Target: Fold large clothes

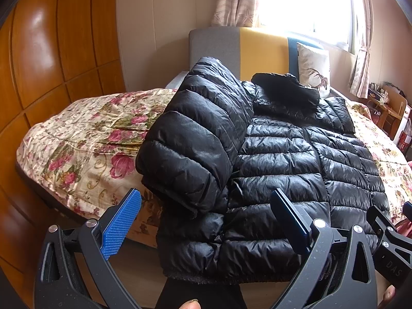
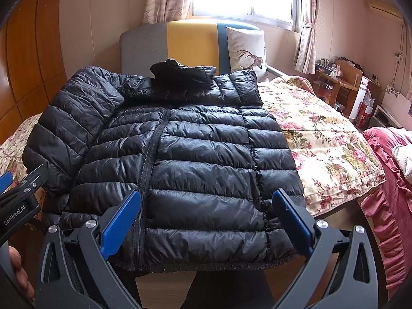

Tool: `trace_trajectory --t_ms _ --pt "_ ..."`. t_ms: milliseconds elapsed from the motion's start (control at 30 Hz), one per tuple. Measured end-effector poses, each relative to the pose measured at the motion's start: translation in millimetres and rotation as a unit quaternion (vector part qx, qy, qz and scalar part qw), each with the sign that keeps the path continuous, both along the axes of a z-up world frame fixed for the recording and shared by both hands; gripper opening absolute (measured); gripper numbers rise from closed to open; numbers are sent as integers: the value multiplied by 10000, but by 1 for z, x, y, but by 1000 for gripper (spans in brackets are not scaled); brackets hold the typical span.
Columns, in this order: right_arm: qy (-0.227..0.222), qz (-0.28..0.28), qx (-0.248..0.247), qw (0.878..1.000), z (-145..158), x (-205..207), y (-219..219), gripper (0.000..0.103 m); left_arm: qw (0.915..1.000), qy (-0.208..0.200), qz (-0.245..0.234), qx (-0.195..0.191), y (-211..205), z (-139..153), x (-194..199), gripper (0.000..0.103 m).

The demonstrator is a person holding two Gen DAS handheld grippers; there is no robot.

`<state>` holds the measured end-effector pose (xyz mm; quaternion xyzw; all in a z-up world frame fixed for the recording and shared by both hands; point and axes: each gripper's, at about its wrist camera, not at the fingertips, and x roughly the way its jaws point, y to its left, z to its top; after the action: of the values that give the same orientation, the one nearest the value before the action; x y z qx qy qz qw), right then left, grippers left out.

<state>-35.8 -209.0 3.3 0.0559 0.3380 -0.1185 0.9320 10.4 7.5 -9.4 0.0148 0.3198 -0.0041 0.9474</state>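
A black quilted puffer jacket (image 1: 283, 159) lies front up on the bed, zipped, its hem at the near edge; it fills the right wrist view (image 2: 195, 159). Its left sleeve (image 1: 188, 139) is folded over the left side of the body, also seen in the right wrist view (image 2: 74, 118). The hood (image 2: 182, 73) is bunched at the collar. My left gripper (image 1: 206, 203) is open and empty, above the hem near the sleeve cuff. My right gripper (image 2: 206, 203) is open and empty, above the hem right of the zip (image 2: 149, 159).
The bed has a floral quilt (image 2: 324, 139) and a grey, yellow and blue headboard (image 2: 190, 41) with a white pillow (image 2: 247, 49). A wooden wardrobe (image 1: 51, 64) stands left. A red ruffled cover (image 2: 386, 200) lies right. A desk (image 2: 340, 85) stands by the far wall.
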Motion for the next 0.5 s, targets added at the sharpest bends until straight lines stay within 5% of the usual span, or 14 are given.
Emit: trace_trajectory --t_ms 500 --pt "199 8 142 9997 -12 13 -7 101 9994 358 -7 -45 -1 -15 19 99"
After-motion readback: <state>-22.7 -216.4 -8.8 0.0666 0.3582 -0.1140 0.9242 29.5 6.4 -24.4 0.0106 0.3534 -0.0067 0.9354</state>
